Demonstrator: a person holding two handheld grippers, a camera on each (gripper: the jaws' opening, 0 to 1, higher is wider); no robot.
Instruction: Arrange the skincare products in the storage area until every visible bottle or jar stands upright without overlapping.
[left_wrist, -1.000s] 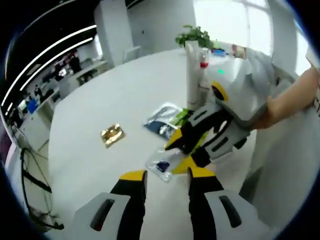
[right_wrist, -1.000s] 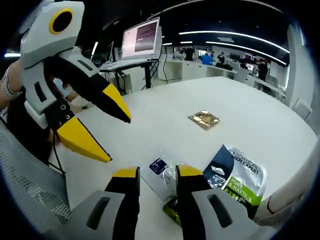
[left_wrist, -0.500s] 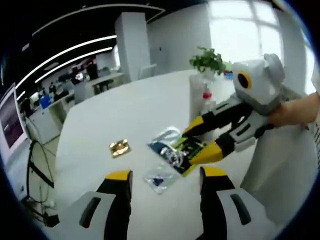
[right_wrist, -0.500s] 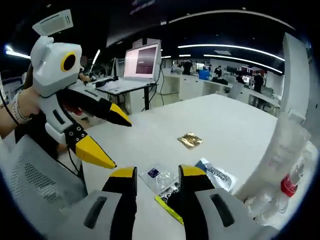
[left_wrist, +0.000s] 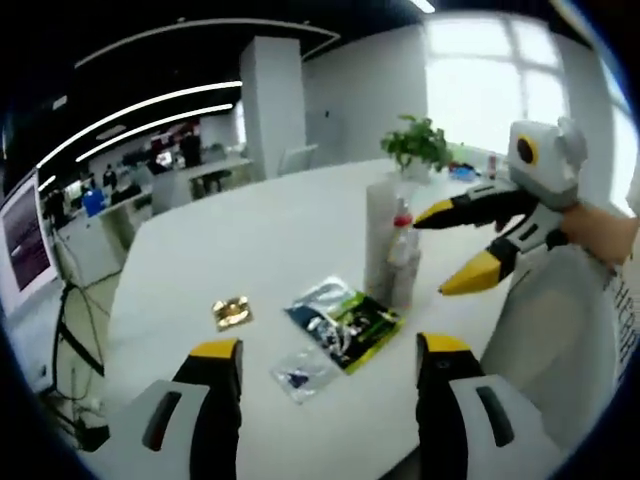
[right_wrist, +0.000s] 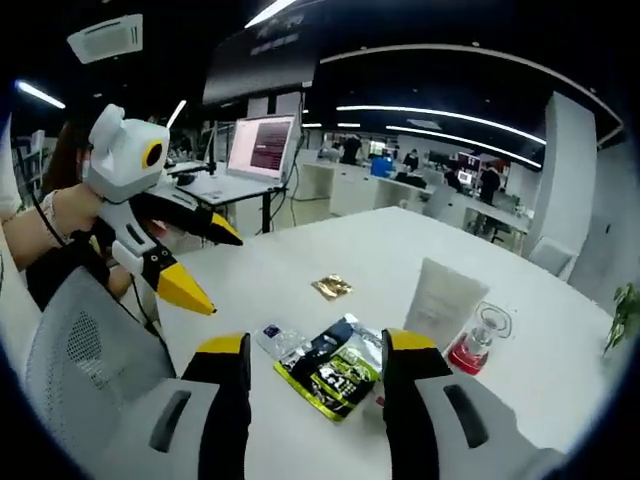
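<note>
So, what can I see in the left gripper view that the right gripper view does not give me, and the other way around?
The left gripper view alone has a potted plant behind the bottles, bright windows, and the right gripper with its jaws spread, held in a hand. The right gripper view alone has a laptop on a stand and the left gripper, also open. Both share the white table, the gold sachet, the small clear packet, the dark and green pouch, the pale upright tube and the clear bottle with a red part.
</note>
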